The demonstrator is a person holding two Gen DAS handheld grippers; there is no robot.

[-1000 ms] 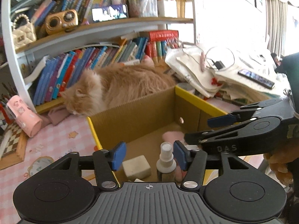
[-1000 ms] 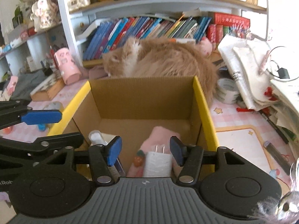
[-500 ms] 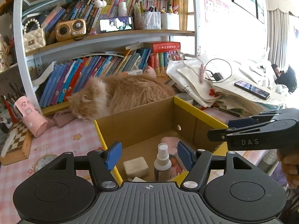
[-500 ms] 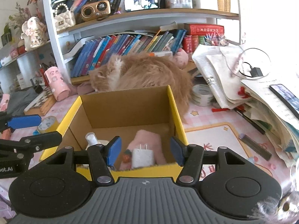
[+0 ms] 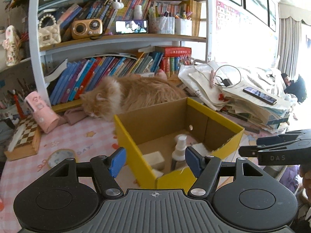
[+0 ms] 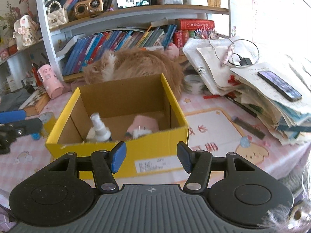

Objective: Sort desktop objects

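Charger prongs (image 6: pixel 142 128) show only from our right gripper (image 6: pixel 151 158), spread empty; our left gripper (image 5: pixel 155 160), equally agape, sees a white block (image 5: pixel 154 159) inside the yellow cardboard box (image 6: pixel 155 151); ginger cat (image 6: pixel 136 64) behind.

Not much readable text here tbh. The clearest bit is "DAS" in pale letters on the side of the right gripper (image 5: pixel 272 145) as it pokes into the left wrist view. The wall poster (image 5: pixel 226 13) has big alphabet letters, "A" and "E" at least (the rest washes out in the window glare). The white label (image 6: pixel 152 166) on the yellow box (image 6: pixel 124 153) has print too small to read, same with the red book (image 6: pixel 194 24).
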